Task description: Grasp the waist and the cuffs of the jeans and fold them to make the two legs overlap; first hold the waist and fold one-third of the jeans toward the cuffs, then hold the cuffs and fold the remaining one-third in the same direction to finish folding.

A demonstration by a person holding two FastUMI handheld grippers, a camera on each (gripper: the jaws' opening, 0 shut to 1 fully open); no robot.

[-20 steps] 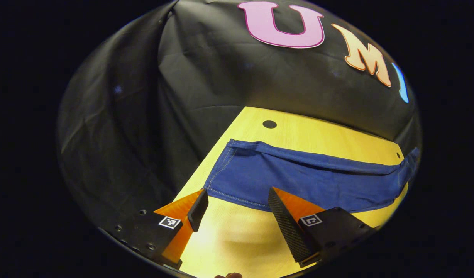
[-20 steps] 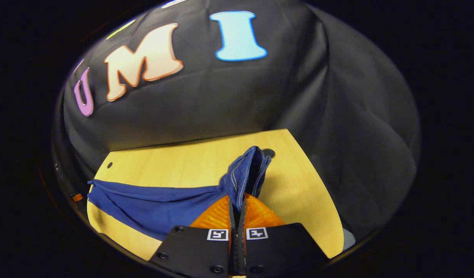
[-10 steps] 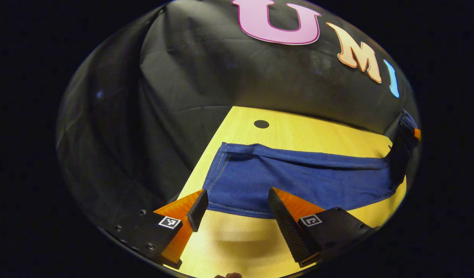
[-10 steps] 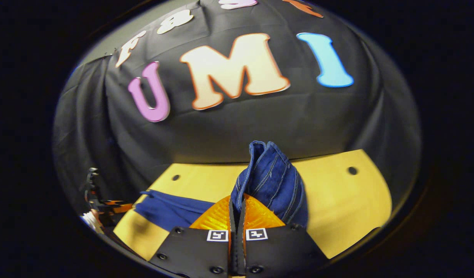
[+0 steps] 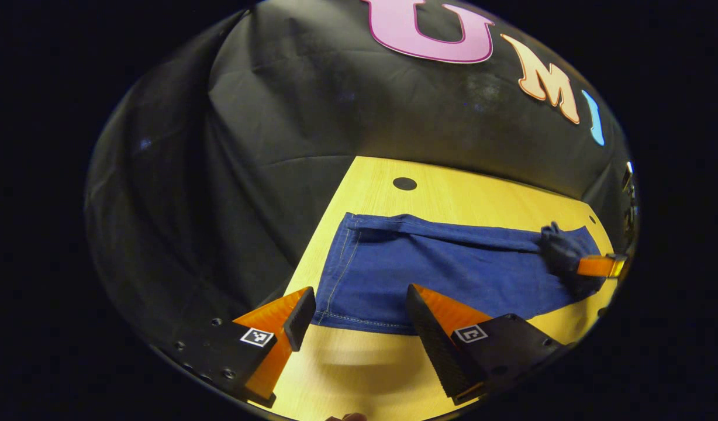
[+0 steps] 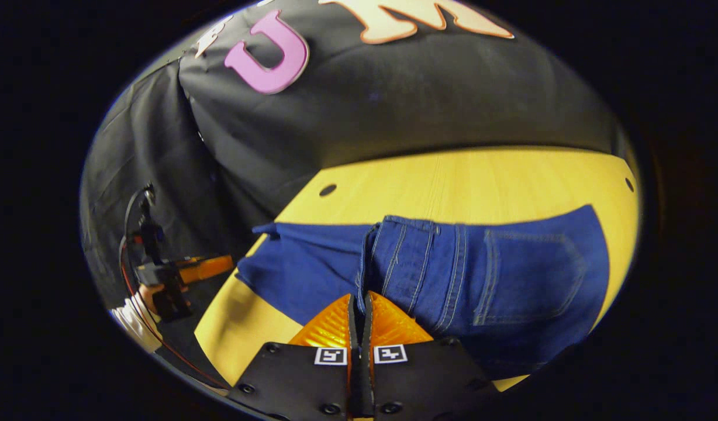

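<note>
My right hand-held gripper (image 6: 359,304) pinches the jeans' waistband (image 6: 403,225), my left hand-held gripper (image 5: 359,310) spread over the cuffs (image 5: 347,316); release askew may skew the fold on the worktop (image 6: 482,175).

Jeans (image 6: 499,280) showing deep blue denim, pale contrast stitching tracing pocket and seams. Bench (image 6: 482,175) showing yellow wood grain, dark round holes near its corners. A sleeve (image 6: 134,324) showing white.
</note>
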